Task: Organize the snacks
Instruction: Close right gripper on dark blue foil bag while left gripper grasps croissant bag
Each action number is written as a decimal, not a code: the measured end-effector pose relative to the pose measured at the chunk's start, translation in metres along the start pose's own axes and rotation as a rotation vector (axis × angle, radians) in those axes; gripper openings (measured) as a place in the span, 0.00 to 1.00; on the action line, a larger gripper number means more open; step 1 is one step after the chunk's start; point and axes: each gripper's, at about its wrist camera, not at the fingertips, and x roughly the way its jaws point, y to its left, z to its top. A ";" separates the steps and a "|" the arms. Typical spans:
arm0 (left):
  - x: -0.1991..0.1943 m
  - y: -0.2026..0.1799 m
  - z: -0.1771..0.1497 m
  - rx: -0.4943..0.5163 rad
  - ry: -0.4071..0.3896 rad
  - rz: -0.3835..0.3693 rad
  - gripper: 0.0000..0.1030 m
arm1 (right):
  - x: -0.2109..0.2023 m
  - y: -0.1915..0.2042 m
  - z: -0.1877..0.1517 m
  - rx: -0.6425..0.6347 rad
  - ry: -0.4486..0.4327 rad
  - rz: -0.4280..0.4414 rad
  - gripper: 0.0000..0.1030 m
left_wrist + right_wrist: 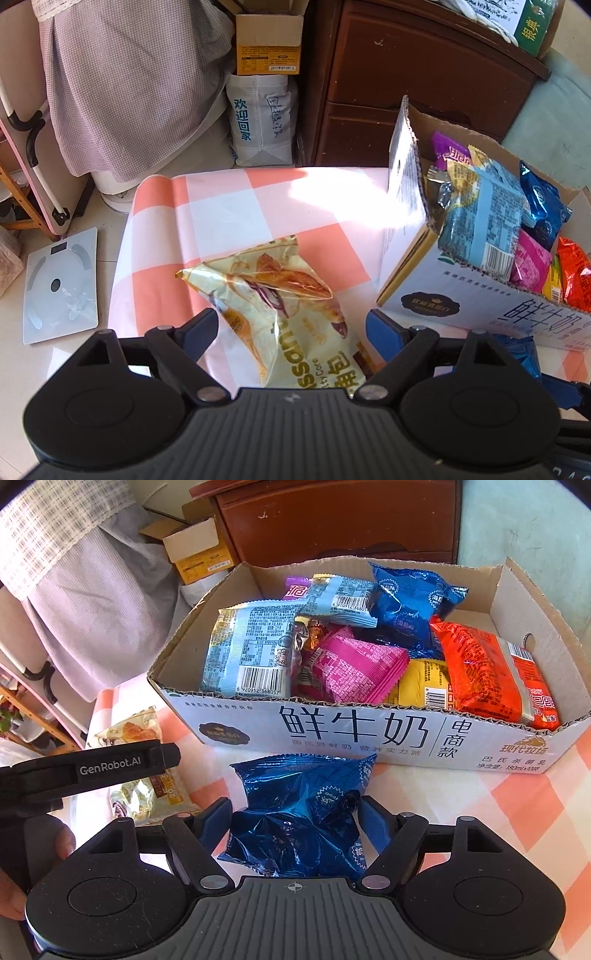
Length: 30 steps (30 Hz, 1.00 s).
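A cream-yellow croissant snack bag (280, 314) lies on the pink-checked cloth (229, 206), between the fingers of my left gripper (291, 328), which is open around it. A cut-down milk carton box (354, 734) holds several snack packs in blue, pink, orange and yellow. My right gripper (293, 812) straddles a dark blue foil snack bag (299, 812) lying just in front of the box; its blue pads touch the bag's sides. The box also shows in the left wrist view (417, 291), to the right. The yellow bag also shows in the right wrist view (144, 771).
A brown wooden cabinet (413, 85) stands behind the table. A white paper bag (262, 122) and small cardboard box (267, 40) sit beside it. A bathroom scale (61, 284) lies on the floor at left. The left gripper's body (81, 771) crosses the right view.
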 end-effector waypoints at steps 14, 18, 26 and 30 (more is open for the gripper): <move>0.006 -0.006 -0.010 0.050 -0.005 0.048 0.81 | 0.013 0.006 -0.003 -0.003 0.035 -0.021 0.80; 0.003 -0.008 -0.013 0.064 -0.011 0.030 0.71 | 0.016 0.008 -0.005 -0.023 0.032 -0.042 0.80; -0.004 -0.010 -0.019 0.095 -0.020 0.010 0.54 | 0.015 0.013 -0.009 -0.062 0.018 -0.060 0.73; -0.007 -0.009 -0.021 0.100 -0.018 0.014 0.53 | 0.012 0.009 -0.008 -0.052 0.017 -0.053 0.70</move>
